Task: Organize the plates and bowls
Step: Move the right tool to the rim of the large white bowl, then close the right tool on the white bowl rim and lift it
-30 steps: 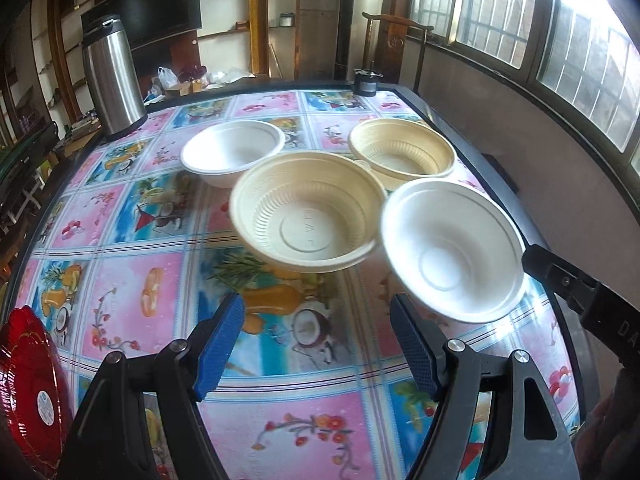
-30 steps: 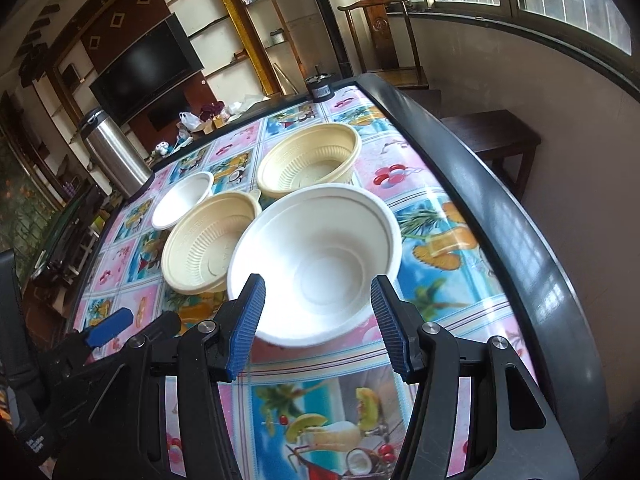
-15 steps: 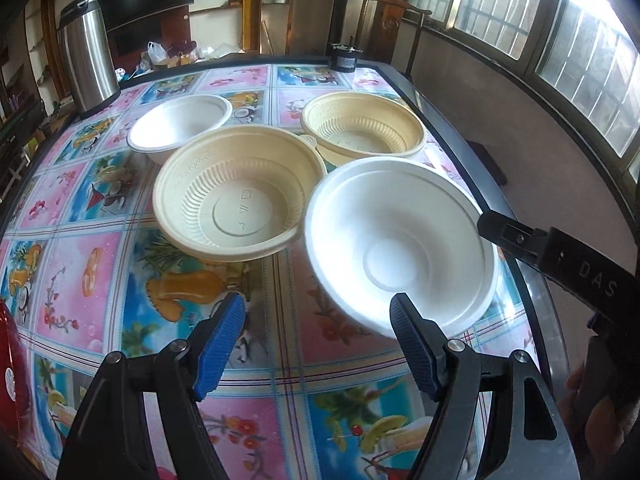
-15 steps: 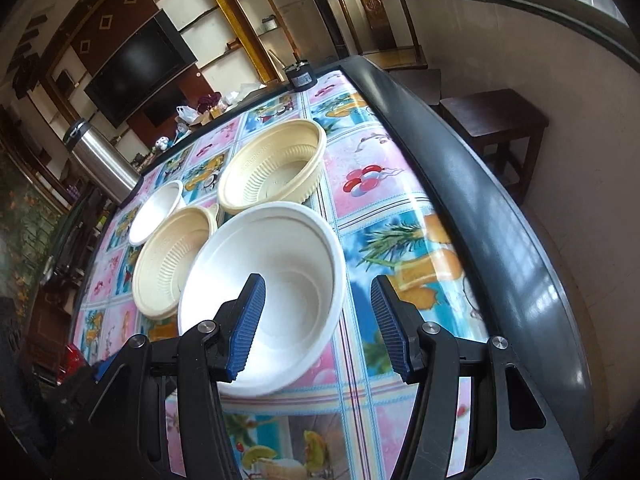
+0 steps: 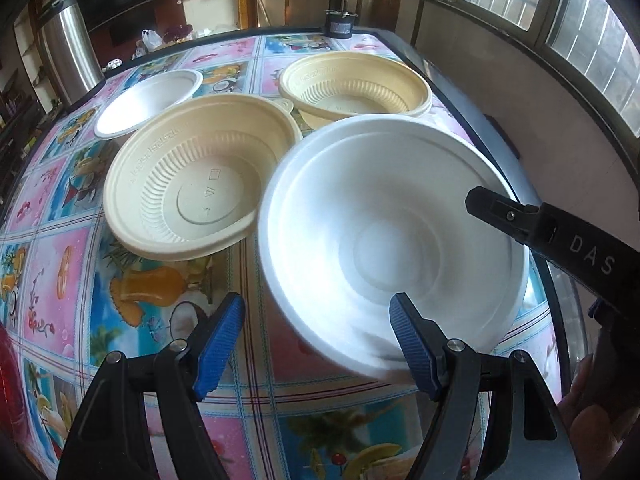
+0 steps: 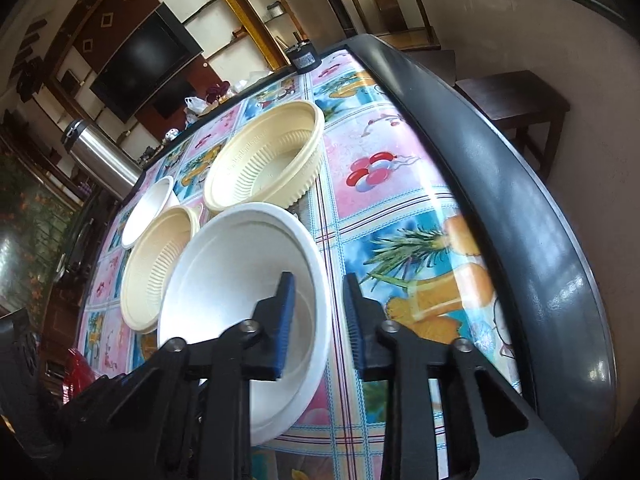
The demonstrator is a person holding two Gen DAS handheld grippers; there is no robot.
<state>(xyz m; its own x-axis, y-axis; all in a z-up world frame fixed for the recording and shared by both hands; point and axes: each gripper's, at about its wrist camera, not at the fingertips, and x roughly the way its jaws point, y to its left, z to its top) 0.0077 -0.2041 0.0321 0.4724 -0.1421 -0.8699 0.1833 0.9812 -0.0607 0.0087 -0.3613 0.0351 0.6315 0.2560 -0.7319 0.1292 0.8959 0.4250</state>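
Observation:
A large white bowl (image 5: 384, 240) (image 6: 240, 280) sits nearest on the fruit-print tablecloth, tipped, with its left rim over a cream ribbed bowl (image 5: 192, 196) (image 6: 160, 264). My right gripper (image 6: 320, 292) is closing on the white bowl's right rim, one pad inside and one outside; in the left wrist view its black finger (image 5: 560, 240) rests on that rim. My left gripper (image 5: 316, 312) stands open at the bowl's near edge, gripping nothing. A second cream bowl (image 5: 356, 84) (image 6: 268, 156) and a small white bowl (image 5: 152, 100) (image 6: 148, 208) stand farther back.
A red plate (image 5: 8, 384) (image 6: 78, 368) lies at the near left. A steel thermos (image 5: 68, 52) (image 6: 100, 160) and a small black object (image 5: 340, 26) stand at the far side. The table's dark rim (image 6: 520, 220) runs along the right, with a wooden stool (image 6: 516, 96) beyond it.
My right jaws have gone from wide open to narrow around the white bowl's rim. Both grippers have come closer and lower, and the bowl has tipped and shifted against the cream bowl.

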